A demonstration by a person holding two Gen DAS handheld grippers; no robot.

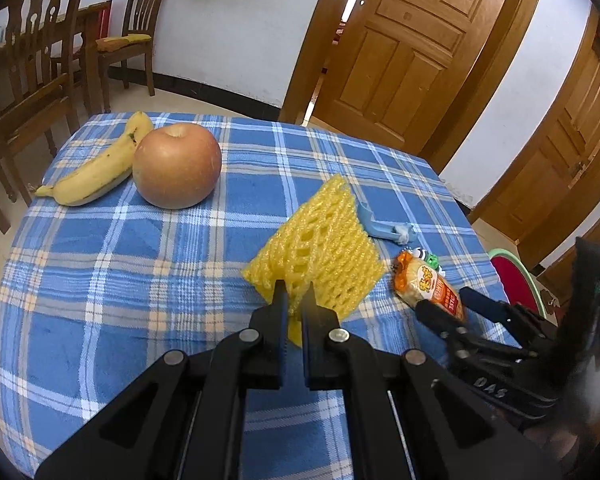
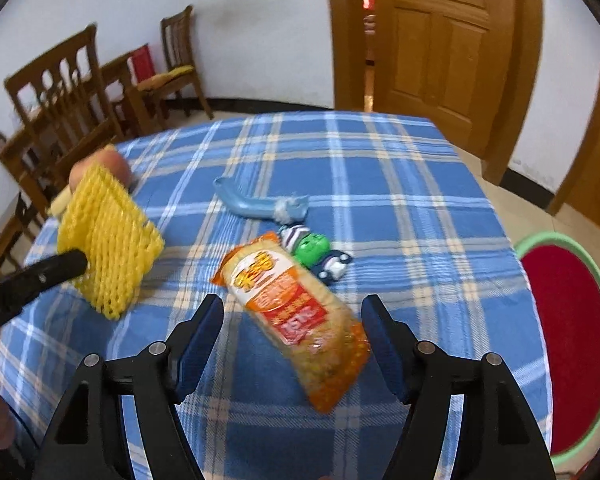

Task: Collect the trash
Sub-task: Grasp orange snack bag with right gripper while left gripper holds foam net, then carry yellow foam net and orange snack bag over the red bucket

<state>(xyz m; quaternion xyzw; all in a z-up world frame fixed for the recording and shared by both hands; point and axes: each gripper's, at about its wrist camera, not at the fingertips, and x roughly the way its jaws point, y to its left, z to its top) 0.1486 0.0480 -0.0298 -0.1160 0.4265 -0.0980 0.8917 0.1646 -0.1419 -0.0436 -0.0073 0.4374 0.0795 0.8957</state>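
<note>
Inspector: The foam fruit net is found pinched at its lower corner in the closed left gripper; soft, very light.

Assessor: The snack wrapper, near the table's right edge, lies between the parted right gripper fingers, ungripped. Crinkly and slippery; a mid-body hold is advised.

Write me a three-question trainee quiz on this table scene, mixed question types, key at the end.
1. True or false: the left gripper is shut on the yellow foam net.
2. Which thing lies between the right gripper's open fingers? A. banana B. snack packet C. blue handle
3. Fill in: the apple sits right beside the ____.

Key:
1. True.
2. B, the snack packet; the fingers are not pressing on it.
3. Banana.
</note>
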